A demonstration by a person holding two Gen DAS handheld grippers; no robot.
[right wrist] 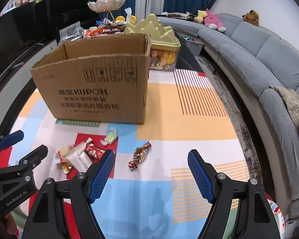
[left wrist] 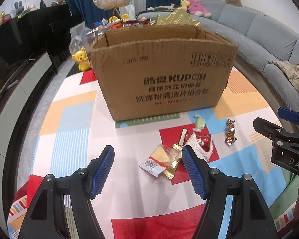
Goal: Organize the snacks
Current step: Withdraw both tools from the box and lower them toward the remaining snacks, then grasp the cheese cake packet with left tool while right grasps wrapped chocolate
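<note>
Left wrist view shows the left gripper [left wrist: 147, 155] nearest, its blue ribbed pads standing well apart with nothing between them. Just ahead of its right-hand pad lies a small heap of wrapped snacks on the patchwork cloth [left wrist: 69, 119]: a clear packet with a yellow biscuit and red-and-white label [left wrist: 159, 160], a white paper sachet [left wrist: 197, 148] leaning over it, and a red foil packet [left wrist: 202, 140] touching the sachet. A little beyond them sits a pale green twist-wrapped sweet [left wrist: 200, 123].

In the right wrist view, the right gripper [right wrist: 151, 160] is likewise wide open and empty. A brown and gold foil twist candy [right wrist: 140, 155] lies alone just ahead of it, nearer its left-hand pad, apart from the heap further to the left.

Farther on, beyond all the snacks, stands the open-topped brown cardboard box with black printed lettering [left wrist: 161, 69]. Behind the box are a gold lidded tin [right wrist: 161, 39] and a grey sofa [right wrist: 249, 45].

The step in hand looks like the approach for picking up: no snack is held yet and both tools are angled down toward the cloth. Next, I judge, each gripper needs to come down over its nearest snack, straddle it, close, then carry it to the box, the likely container. The overlapping heap may need one piece taken at a time.
</note>
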